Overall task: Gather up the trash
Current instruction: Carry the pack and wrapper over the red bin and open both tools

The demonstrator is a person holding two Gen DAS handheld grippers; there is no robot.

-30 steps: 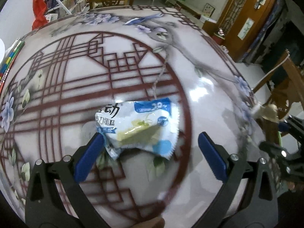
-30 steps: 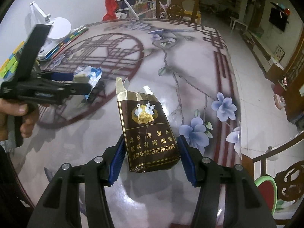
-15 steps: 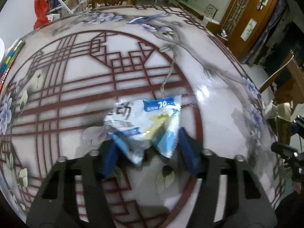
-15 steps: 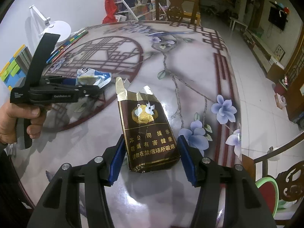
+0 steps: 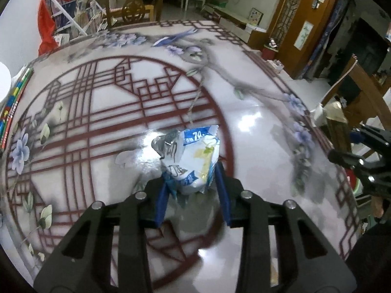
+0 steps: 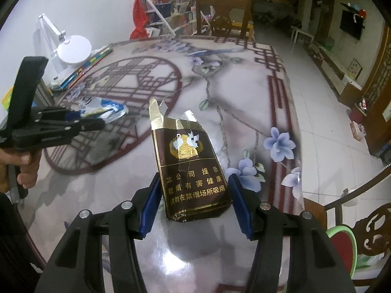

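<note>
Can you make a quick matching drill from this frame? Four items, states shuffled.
Items:
1. snack wrapper
2. cigarette pack
3. white lamp
4. red cloth

States:
A. draped on the rack beyond the table
B. crumpled between the closing left gripper pads
C. torn open on top, between the right gripper pads
D. standing at the table's far left edge

Pairs: 1-B, 2-C, 3-D, 4-A
</note>
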